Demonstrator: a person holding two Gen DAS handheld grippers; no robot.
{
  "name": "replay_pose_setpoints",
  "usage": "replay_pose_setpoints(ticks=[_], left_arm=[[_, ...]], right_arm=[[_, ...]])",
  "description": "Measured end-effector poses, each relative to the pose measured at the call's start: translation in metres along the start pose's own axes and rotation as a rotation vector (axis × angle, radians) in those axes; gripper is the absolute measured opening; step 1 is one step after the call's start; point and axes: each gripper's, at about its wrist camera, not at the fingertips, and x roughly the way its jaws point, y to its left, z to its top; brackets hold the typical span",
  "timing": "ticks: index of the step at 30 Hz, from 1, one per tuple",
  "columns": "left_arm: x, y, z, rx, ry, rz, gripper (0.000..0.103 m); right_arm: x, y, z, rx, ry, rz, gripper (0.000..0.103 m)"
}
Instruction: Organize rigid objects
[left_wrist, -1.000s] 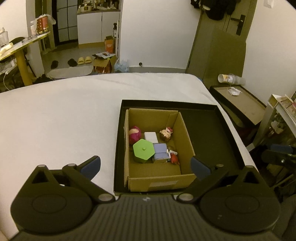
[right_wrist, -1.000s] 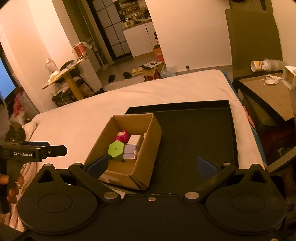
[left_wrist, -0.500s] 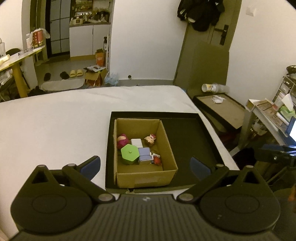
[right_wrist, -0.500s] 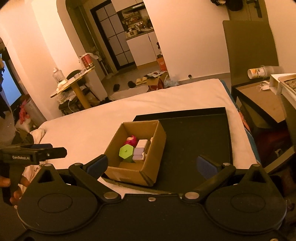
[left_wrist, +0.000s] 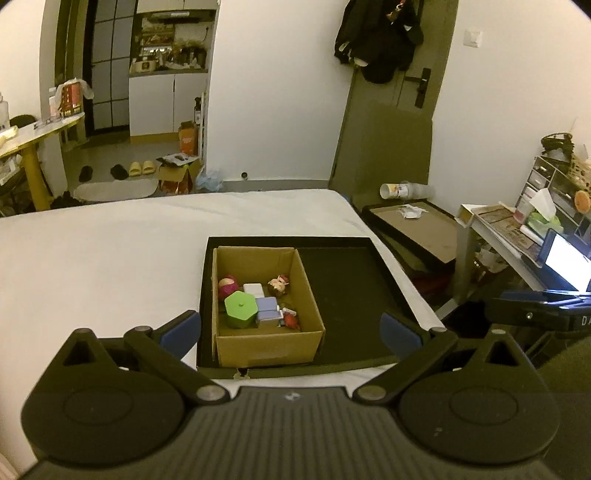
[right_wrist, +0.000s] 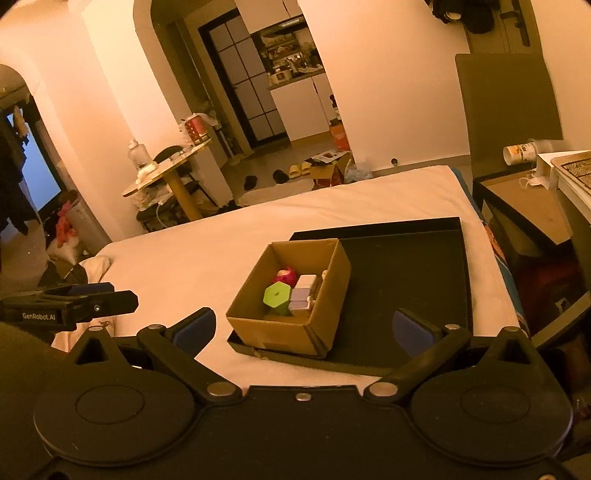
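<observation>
A brown cardboard box (left_wrist: 266, 347) (right_wrist: 280, 326) stands in the left part of a black tray (left_wrist: 351, 291) (right_wrist: 417, 258) on a white bed. Inside lie a green hexagonal block (left_wrist: 241, 308) (right_wrist: 277, 297), lilac and white cubes (left_wrist: 266, 309) (right_wrist: 301, 295), a pink round toy (left_wrist: 227, 285) (right_wrist: 286, 275) and a small figurine (left_wrist: 279, 285). My left gripper (left_wrist: 291, 330) is open and empty, held back from the box. My right gripper (right_wrist: 304, 325) is open and empty, also back from it. The other gripper shows at each view's edge (left_wrist: 535, 314) (right_wrist: 70, 306).
The white bed (left_wrist: 110, 258) stretches left of the tray. A second tray with cardboard (left_wrist: 413, 229) and a tipped paper cup (left_wrist: 395, 190) lie beyond the bed's right edge. A cluttered side table (left_wrist: 517, 229) stands at right. A round table (right_wrist: 166, 170) stands at far left.
Both grippers have pulled back and up from the box, which now looks smaller and farther. Both stay open and empty. The box contents have not moved.
</observation>
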Motion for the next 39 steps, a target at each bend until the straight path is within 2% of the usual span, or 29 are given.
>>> replay_pose_setpoints(ticks=[12, 27, 39], left_arm=[[-0.017, -0.004, -0.007, 0.005, -0.03, -0.008, 0.103], [-0.03, -0.007, -0.006, 0.008, -0.058, -0.022, 0.103], [-0.03, -0.009, -0.006, 0.001, -0.057, -0.023, 0.103]], right_arm=[[-0.022, 0.008, -0.01, -0.01, -0.038, 0.014, 0.103], [-0.038, 0.005, -0.013, 0.021, -0.081, -0.018, 0.103], [-0.04, 0.007, -0.013, 0.021, -0.069, -0.04, 0.103]])
